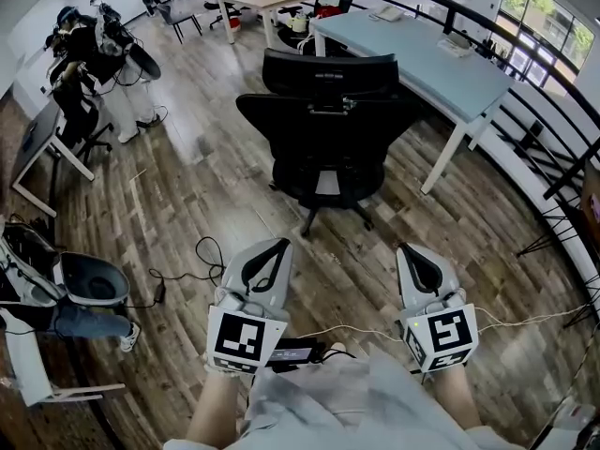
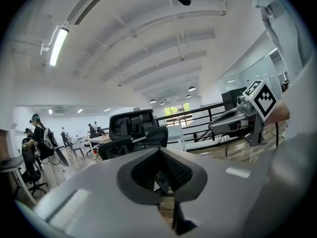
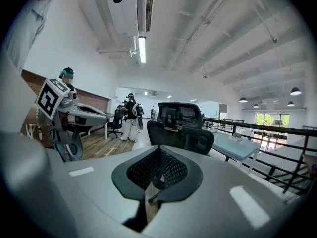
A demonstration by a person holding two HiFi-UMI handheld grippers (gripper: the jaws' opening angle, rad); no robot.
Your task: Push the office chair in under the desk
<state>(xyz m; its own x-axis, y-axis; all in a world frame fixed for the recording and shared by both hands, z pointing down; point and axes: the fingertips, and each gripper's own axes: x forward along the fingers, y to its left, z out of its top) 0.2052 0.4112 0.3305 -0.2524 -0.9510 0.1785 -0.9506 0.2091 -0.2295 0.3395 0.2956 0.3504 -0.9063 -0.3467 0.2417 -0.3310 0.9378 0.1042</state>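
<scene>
Only the head view shows the seat (image 1: 326, 186) of the office chair (image 1: 323, 125).

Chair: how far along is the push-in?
Done: nothing yet; the chair stands out beside the desk, not under it. In hand: left gripper and right gripper are shut, empty, and short of the chair's back. To do: reach the back and push the chair under.

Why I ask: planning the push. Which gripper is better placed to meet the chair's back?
Left, marginally. The left gripper points at the office chair's backrest nearer its middle; the right gripper lines up with its edge. Both are shut, empty and short of it.
</scene>
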